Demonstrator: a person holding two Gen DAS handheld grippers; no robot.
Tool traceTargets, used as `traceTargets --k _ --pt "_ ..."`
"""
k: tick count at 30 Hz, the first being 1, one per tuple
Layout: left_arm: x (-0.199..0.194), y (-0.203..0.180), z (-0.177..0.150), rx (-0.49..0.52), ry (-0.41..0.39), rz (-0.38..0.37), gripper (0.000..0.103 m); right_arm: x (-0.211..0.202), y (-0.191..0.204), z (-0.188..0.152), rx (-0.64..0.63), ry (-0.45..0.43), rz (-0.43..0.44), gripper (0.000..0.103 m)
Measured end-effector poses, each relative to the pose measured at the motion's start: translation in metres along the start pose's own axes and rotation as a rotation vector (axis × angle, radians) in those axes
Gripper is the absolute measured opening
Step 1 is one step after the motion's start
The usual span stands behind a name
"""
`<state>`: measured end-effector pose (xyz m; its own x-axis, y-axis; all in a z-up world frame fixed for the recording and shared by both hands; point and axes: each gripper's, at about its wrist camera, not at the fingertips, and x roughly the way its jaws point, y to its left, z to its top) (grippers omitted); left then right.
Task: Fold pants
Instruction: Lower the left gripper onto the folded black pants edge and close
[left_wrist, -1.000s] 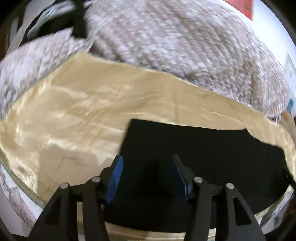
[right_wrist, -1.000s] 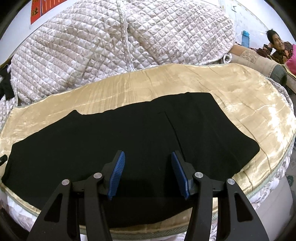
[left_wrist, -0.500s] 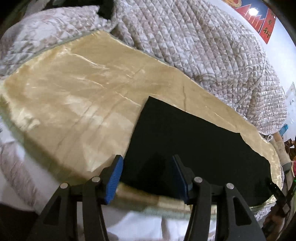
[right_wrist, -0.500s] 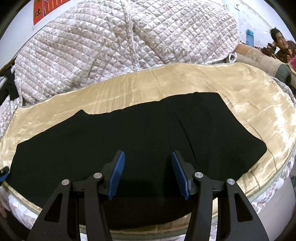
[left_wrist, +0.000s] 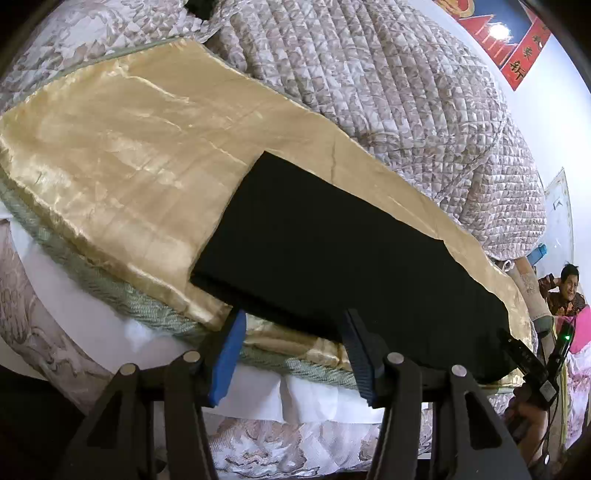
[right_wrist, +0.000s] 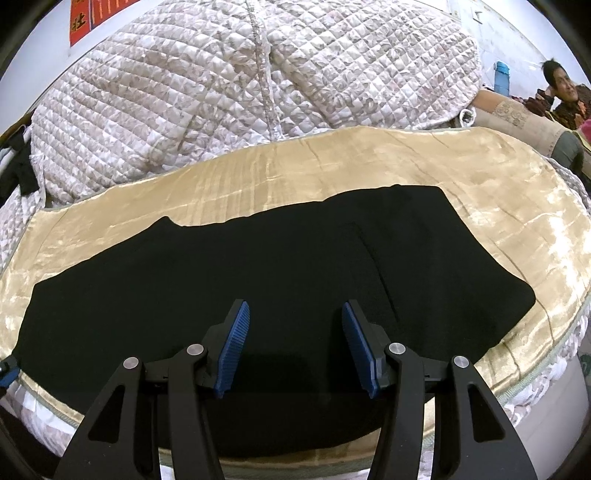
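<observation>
**Black pants lie flat on the gold bedspread, both grippers empty above them**

The black pants (right_wrist: 266, 280) lie spread out along the near edge of a shiny gold bedspread (right_wrist: 369, 162), running lengthwise from left to right in the right wrist view. One end is a straight-cut edge, seen close up in the left wrist view at the pants (left_wrist: 332, 258), where a square corner lies near the bed's front edge. A faint seam or fold line shows in the fabric toward the wider right end.

The left gripper (left_wrist: 293, 352) hangs over the front edge of the bed near that square corner. Its blue-padded jaws stand apart with nothing between them; whether the tips touch the cloth cannot be told. The right gripper (right_wrist: 295, 347) hovers over the middle of the pants, its jaws likewise apart and holding nothing. It also shows at the far right of the left wrist view.

Behind the bedspread a quilted comforter (right_wrist: 258, 85) is piled up against the wall. A red poster (left_wrist: 513, 48) hangs on the wall, and a person (right_wrist: 565, 92) sits at the far right beyond the bed.
</observation>
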<state>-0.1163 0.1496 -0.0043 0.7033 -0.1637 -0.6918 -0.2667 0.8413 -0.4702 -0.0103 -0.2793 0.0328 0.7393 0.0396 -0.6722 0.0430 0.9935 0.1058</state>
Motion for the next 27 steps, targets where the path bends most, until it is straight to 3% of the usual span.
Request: traceTargets --k 3,12,22,25,27 --pt "-0.002 0.004 -0.002 -0.046 -0.004 0.005 0.052 -0.002 0.001 0.001 -0.001 -0.009 0.002 0.053" --pt "0.012 0.013 0.010 -0.144 -0.017 -0.023 0.055 -0.006 0.004 0.003 -0.008 -0.033 0.016 0.053" --pt "0.012 0.000 0.012 -0.047 -0.085 0.022 0.053 -0.008 0.006 0.004 -0.007 -0.038 0.036 0.053" --pt "0.019 -0.001 0.021 -0.037 -0.088 0.068 0.039 -0.008 0.006 0.004 -0.005 -0.036 0.044 0.053" --pt "0.024 -0.001 0.026 -0.041 -0.081 0.098 0.021 -0.009 0.007 0.004 -0.006 -0.035 0.047 0.053"
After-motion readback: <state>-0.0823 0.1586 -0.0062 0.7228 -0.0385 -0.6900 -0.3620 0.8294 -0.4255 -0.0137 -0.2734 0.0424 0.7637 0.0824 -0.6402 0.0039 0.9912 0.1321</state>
